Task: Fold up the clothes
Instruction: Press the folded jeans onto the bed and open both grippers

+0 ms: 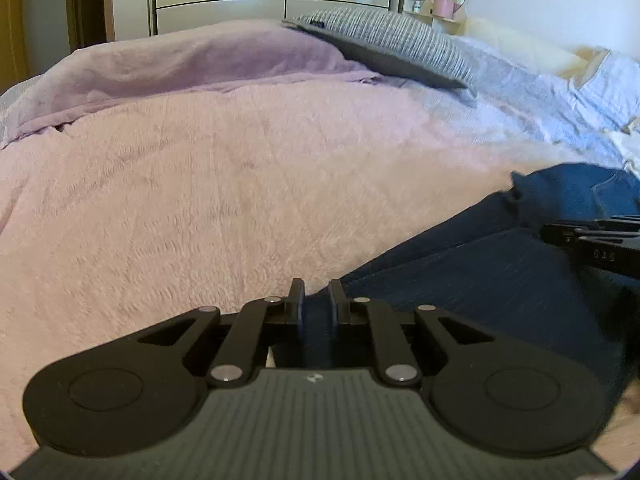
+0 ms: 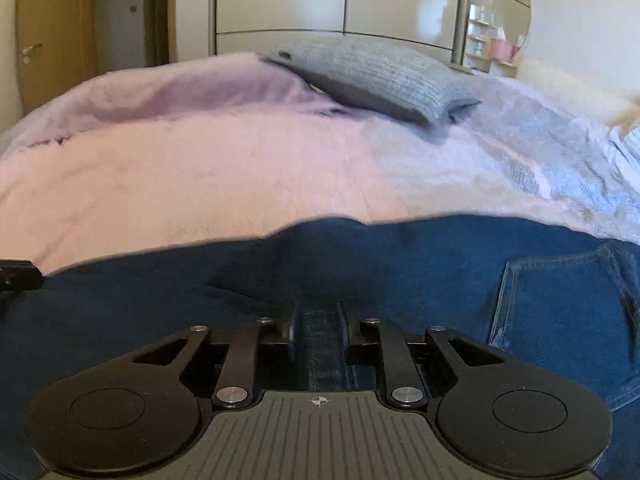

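Dark blue jeans (image 1: 480,280) lie spread on the bed at the lower right of the left wrist view. My left gripper (image 1: 317,286) is shut on their edge, and a fold of denim fills the gap between its fingers. In the right wrist view the jeans (image 2: 400,264) cover the whole foreground, with a stitched back pocket (image 2: 560,300) at the right. My right gripper (image 2: 318,308) is shut on a thick seamed band of the denim. Each gripper shows in the other's view: the right gripper (image 1: 592,240) at the right edge, the left gripper (image 2: 16,274) at the left edge.
A fluffy pink blanket (image 1: 220,184) covers the bed ahead, with a lilac cover (image 1: 180,60) bunched at its far side. A grey ribbed pillow (image 2: 380,76) lies at the back, a pale blue sheet (image 2: 540,152) to the right. Wardrobe doors (image 2: 340,4) stand behind.
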